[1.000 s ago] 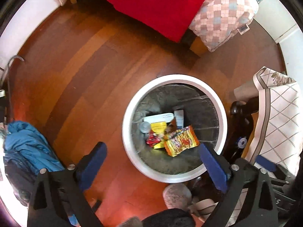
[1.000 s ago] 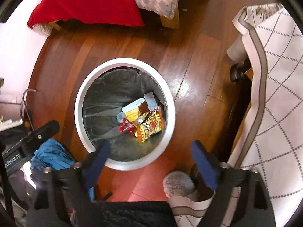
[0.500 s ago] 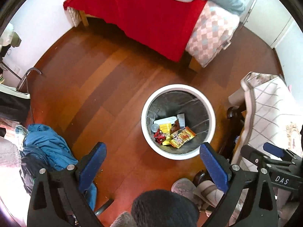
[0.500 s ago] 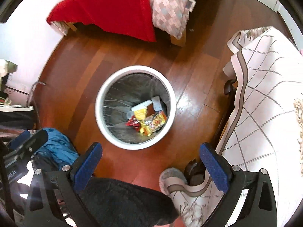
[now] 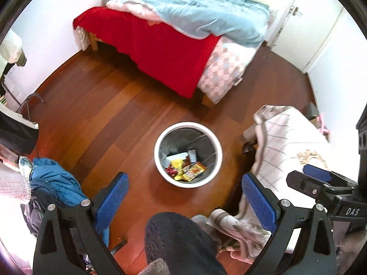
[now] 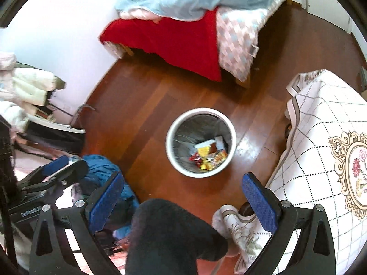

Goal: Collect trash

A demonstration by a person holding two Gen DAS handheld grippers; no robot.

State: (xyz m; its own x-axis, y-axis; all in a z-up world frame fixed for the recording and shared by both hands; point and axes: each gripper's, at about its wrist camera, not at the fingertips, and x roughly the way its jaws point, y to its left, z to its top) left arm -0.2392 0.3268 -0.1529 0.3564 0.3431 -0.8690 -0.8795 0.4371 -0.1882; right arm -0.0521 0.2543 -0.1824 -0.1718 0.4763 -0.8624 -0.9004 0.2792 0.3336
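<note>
A round white trash bin (image 5: 158,160) (image 6: 170,158) stands on the wooden floor, far below both grippers. Inside it lie several wrappers (image 5: 187,170) (image 6: 207,158): red, yellow and orange packets and a white box. My left gripper (image 5: 183,194) is open with nothing between its blue pads. My right gripper (image 6: 183,193) is open and empty as well. In the left wrist view the right gripper shows at the right edge; in the right wrist view the left gripper shows at the left edge.
A bed with a red cover (image 5: 160,45) and a light blue blanket (image 5: 195,11) stands at the back. A table with a checked white cloth (image 6: 321,137) is on the right. A blue jacket (image 5: 52,183) lies on the left. A person's dark-clad leg (image 5: 179,245) fills the bottom middle.
Both grippers have risen well away from the bin, which now looks much smaller. More of the bed and room has come into view. Both stay open.
</note>
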